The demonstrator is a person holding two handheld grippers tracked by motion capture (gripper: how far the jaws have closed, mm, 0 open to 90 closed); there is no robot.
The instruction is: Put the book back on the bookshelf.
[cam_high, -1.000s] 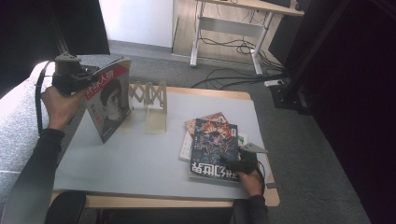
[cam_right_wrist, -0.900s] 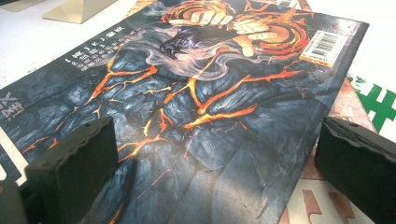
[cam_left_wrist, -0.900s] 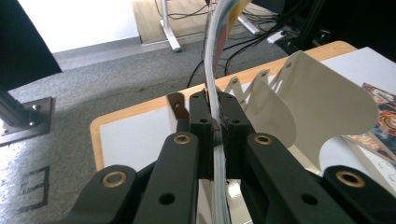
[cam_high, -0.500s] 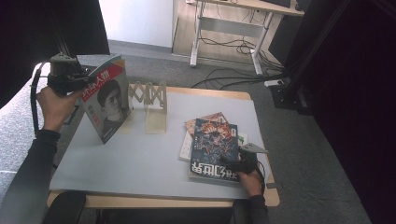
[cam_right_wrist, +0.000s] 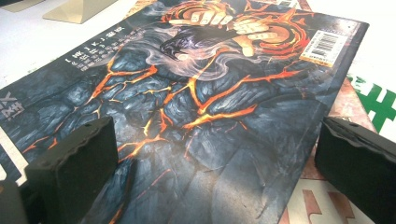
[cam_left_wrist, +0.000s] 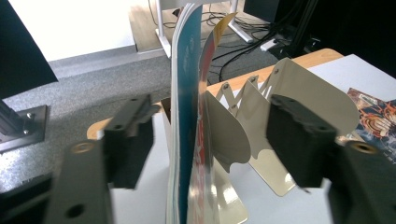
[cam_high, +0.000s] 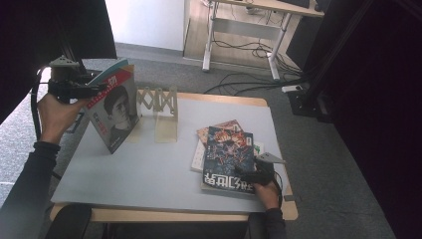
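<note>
Your left gripper sits at about ten o'clock on the table, and its jaws have just been opening: they now stand wide apart on either side of the portrait magazine, with clear gaps to both pads, so nothing presses on it. In the left gripper view that magazine stands upright and edge-on between the jaws, its lower part resting against the nearest curved plate of the cream expanding rack. From the high view the magazine leans a little, its cover facing you, at the left end of the rack, which sits near eleven o'clock toward the far edge. Your right gripper rests at about five o'clock on the near right corner of the dark lava-pattern magazine, which lies flat on top of a small stack of other magazines right of centre. In the right gripper view its jaws stand wide, one to each side above the glossy cover, holding nothing. The two grippers are well apart.
</note>
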